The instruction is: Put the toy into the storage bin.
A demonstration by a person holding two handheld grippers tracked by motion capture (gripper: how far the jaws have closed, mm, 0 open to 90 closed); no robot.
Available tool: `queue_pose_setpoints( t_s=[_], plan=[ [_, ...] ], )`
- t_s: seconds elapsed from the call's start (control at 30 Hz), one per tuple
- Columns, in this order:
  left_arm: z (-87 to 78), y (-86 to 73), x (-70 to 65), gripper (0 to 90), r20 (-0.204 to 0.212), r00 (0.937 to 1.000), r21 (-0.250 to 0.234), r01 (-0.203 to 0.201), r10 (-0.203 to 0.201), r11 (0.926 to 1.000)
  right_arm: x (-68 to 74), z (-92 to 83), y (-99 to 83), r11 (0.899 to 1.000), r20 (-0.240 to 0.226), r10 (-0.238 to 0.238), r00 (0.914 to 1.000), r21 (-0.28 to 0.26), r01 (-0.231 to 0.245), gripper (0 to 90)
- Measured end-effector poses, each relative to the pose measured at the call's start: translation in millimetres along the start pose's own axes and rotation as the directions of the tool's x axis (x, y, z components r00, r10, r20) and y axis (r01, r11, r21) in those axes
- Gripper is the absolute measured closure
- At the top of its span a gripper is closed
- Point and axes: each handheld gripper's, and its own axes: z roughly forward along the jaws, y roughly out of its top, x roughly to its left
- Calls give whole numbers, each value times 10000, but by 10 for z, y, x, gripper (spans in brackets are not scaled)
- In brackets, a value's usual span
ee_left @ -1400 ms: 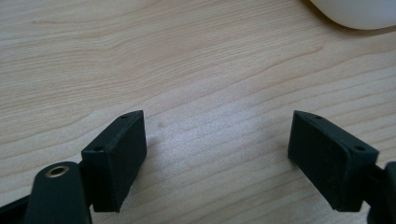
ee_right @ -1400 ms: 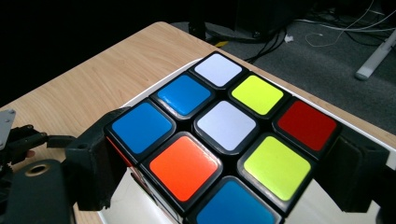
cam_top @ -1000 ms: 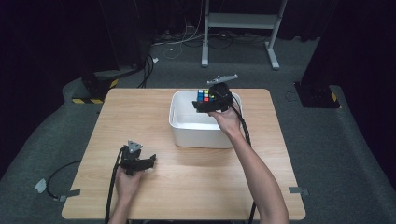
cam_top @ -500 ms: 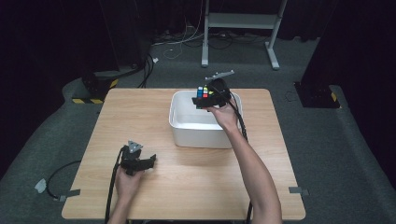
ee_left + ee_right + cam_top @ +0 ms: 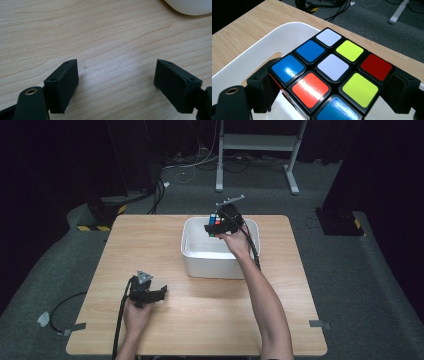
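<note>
Right gripper has lifted the scrambled multicoloured puzzle cube slightly higher, jaws clamped on its sides, above the white plastic bin; left gripper rests jaws wide apart on the light wooden table.

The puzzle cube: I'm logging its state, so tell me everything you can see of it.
The puzzle cube is a glossy three-by-three with a black frame. Its top face is scrambled: blue, white, yellow, red and orange stickers. It is clamped on two opposite sides between the right gripper's jaws, held level above the white bin, near its far rim.
</note>
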Motion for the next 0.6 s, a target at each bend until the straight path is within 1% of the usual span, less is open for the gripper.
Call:
queue_pose_setpoints(
  t_s=[0.1, 0.23, 0.3, 0.5, 0.6],
  plan=[
    [0, 0, 1, 198, 10, 10000, -1, 13, -13, 10000, 5, 44, -4, 9998, 43, -73, 10000, 162, 72, 138],
    [-2, -1, 3, 200, 32, 10000, -4, 51, -51, 10000, -9, 112, -7, 9991, 106, 143, 9998, 407, -147, 138],
    [-2, -1, 3, 200, 29, 10000, 1, 45, -45, 10000, -2, 139, -3, 9984, 196, 162, 9997, 547, -172, 139],
    [-1, -1, 2, 200, 28, 10000, -13, 67, -67, 10000, -5, 176, -11, 9974, 172, 140, 9998, 710, -152, 138],
    [-1, -1, 1, 200, 24, 10000, -3, 56, -56, 10000, -9, 158, -12, 9978, 185, 165, 9997, 635, -177, 139]
  ],
)
